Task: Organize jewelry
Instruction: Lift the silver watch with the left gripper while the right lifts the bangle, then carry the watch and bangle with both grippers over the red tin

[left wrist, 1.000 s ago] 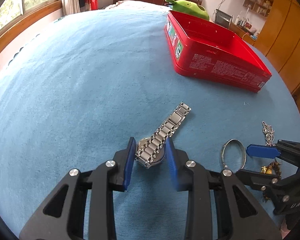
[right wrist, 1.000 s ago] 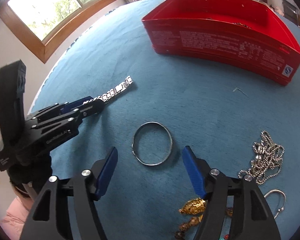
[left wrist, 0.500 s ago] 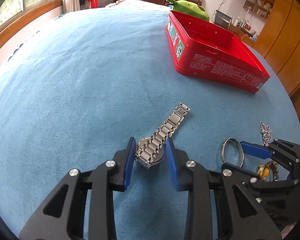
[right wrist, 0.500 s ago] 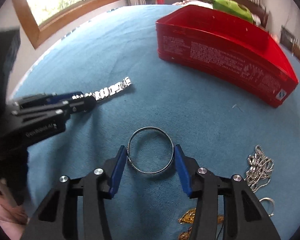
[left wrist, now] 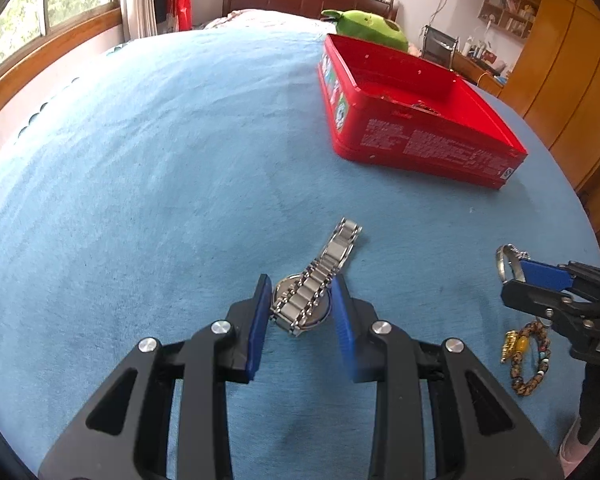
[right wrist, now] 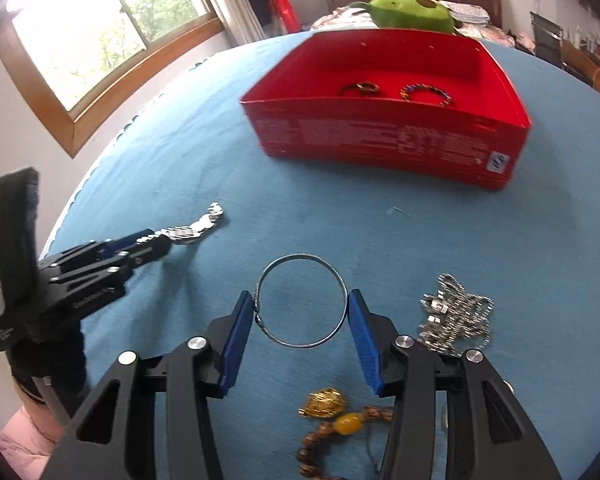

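A silver metal-band watch lies on the blue cloth, and my left gripper is shut on its round case, with the band running out ahead toward the upper right. My right gripper is shut on a thin silver bangle, both blue pads pressing its rim, a little above the cloth. The left wrist view shows that bangle at the right gripper's tip. Beyond both stands an open red tin box holding a brown ring and a coloured bead bracelet.
A heap of silver chain lies right of the bangle. A brown bead bracelet with a gold charm lies under the right gripper. A green plush toy sits behind the box. A pink sleeve shows at the lower left.
My right gripper closed onto the silver bangle, lifted it off the cloth and tipped toward the red box. The left gripper kept still on the watch.
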The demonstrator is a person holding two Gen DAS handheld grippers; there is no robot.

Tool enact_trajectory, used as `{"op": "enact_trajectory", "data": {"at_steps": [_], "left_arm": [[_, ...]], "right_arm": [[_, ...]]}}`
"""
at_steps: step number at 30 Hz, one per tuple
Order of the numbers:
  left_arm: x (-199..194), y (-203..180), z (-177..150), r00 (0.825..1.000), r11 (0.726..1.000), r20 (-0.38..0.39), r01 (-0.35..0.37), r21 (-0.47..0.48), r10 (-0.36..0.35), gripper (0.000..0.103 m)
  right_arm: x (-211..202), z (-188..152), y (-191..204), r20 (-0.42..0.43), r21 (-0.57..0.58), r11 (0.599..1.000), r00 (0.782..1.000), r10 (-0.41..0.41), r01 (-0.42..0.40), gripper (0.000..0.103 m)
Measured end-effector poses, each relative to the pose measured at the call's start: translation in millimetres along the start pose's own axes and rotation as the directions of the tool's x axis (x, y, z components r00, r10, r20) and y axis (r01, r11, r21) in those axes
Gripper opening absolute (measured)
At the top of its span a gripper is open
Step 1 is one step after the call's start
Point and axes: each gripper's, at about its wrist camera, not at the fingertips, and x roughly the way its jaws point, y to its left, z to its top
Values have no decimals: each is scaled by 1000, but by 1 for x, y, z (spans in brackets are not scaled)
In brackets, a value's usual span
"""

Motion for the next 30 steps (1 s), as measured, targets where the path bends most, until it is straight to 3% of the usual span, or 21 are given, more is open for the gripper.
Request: {"op": "enact_trajectory", "data": {"at_steps": [14,30], "left_arm": [[-34,-28,26,997,999,63,36,28,-38,29],[-59,-59,88,983,997,174,56,52,-65,29]], "right_arm": [[-42,20,-26,93,26,1000,996,-15,13,49],[-71,74,-40,195,43,999,981,16,-25,49]]}}
